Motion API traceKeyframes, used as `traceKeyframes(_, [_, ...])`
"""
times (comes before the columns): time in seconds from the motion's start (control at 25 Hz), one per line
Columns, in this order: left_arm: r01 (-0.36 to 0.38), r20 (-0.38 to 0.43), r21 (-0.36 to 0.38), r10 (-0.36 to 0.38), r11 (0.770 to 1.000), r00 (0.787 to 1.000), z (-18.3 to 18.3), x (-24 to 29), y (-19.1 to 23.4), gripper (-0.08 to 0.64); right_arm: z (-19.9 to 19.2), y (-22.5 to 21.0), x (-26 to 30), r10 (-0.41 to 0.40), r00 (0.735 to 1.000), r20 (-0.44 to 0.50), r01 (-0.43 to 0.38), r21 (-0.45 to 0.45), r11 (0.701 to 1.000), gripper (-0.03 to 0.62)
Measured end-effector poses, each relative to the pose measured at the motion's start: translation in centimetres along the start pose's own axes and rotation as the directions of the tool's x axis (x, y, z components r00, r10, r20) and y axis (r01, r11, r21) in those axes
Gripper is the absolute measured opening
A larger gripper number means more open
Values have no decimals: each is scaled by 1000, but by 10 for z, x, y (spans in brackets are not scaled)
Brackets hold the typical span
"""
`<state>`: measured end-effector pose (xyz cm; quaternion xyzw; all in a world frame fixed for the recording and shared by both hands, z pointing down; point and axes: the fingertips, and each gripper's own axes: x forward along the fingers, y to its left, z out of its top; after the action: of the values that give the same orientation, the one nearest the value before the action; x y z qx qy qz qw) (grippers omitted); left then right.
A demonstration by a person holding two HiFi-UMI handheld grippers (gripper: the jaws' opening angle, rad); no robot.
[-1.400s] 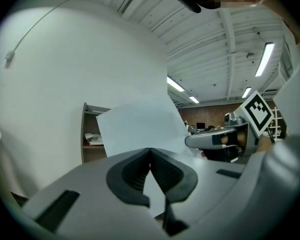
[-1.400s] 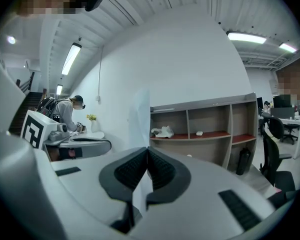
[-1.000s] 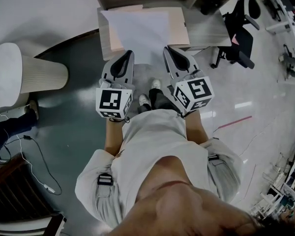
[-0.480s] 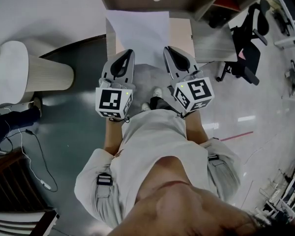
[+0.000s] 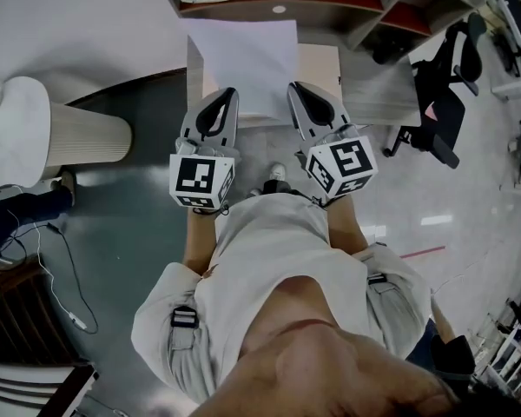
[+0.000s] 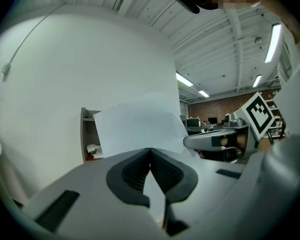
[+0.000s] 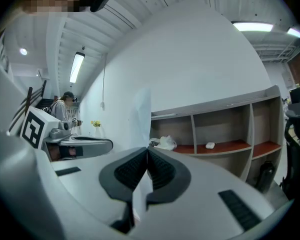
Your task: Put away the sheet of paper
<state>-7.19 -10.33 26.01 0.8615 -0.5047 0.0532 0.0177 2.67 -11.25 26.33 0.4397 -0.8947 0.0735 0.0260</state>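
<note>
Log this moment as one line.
left gripper: shut on paper | right gripper: shut on paper | shelf: ahead

One camera overhead, two low
My head camera looks steeply down; my left hand-held gripper (image 5: 223, 95) and right hand-held gripper (image 5: 297, 89) cameras face forward; all share the shelf unit (image 5: 330, 12) and sheet of paper (image 5: 243, 55).

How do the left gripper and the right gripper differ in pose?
The left gripper points almost straight ahead; the right gripper slants more inward. The left gripper's marker cube faces the head camera squarely; the right gripper's marker cube is turned, showing two marked faces. Both are shut on the sheet of paper.
</note>
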Motion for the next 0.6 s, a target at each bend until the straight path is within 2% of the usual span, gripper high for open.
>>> traceKeyframes(0.6, [-41, -17, 19, 42, 999, 999, 8, 43, -14, 17, 8, -43, 6, 45, 999, 20, -45, 23, 999, 20])
